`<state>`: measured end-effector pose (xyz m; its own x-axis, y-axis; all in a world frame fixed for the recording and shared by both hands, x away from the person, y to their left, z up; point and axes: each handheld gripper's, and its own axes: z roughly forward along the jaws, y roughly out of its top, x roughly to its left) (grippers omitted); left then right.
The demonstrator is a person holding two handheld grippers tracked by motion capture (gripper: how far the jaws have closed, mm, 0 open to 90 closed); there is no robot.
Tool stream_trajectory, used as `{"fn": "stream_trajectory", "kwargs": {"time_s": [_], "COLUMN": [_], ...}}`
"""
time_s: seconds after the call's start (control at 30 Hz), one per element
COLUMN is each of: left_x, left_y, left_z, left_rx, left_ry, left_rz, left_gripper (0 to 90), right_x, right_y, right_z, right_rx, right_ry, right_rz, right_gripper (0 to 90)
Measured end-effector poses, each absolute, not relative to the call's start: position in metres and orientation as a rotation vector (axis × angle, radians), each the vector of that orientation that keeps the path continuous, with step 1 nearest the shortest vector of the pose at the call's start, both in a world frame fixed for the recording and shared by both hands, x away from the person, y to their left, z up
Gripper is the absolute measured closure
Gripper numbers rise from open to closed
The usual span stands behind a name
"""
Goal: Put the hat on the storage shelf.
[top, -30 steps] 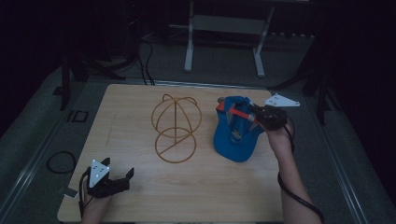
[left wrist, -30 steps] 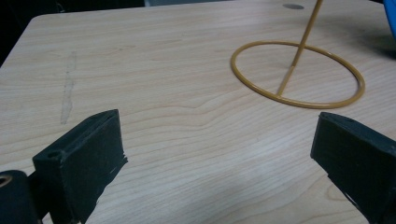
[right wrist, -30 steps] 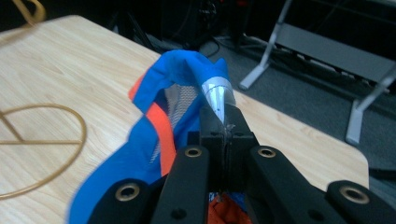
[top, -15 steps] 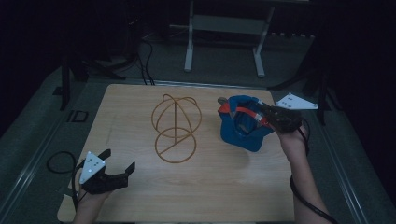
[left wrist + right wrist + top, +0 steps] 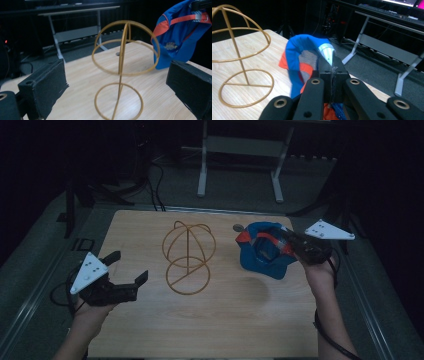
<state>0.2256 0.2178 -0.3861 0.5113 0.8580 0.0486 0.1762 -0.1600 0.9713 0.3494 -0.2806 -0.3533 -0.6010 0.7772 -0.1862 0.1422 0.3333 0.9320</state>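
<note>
Up off the table (image 5: 210, 330), the blue cap (image 5: 260, 257) hangs pinched in the right gripper's (image 5: 290, 242) closed jaws; left gripper (image 5: 127, 270) gapes wide, empty, facing the wire stand (image 5: 189, 255).

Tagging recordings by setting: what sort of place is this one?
Probably a lab or recording workspace, kept dim: a bare wooden table in a dark room, a metal desk frame behind it, cables across the grey floor.

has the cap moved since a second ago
Yes. The cap, clamped in the right hand-held gripper, has lifted off the table and shifted right, farther from the wire stand, leaving its shadow on the wood.
</note>
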Motion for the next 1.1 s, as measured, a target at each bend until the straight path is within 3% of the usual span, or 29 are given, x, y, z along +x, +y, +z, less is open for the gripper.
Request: {"fn": "stream_trajectory", "kwargs": {"time_s": [0.4,1.1], "left_x": [0.246,0.282], "left_y": [0.171,0.084], "left_z": [-0.347,-0.338], "left_rx": [1.692,1.786], "left_ry": [0.734,0.565], "left_rz": [0.763,0.691], "left_gripper": [4.6,7.7], "right_x": [0.333,0.307], "right_y": [-0.277,-0.266], "right_z": [-0.343,-0.33], "right_rx": [0.78,0.707], "right_ry": [1.96,1.955], "right_rz": [1.339,1.42], "right_gripper": [89.1,89.1]}}
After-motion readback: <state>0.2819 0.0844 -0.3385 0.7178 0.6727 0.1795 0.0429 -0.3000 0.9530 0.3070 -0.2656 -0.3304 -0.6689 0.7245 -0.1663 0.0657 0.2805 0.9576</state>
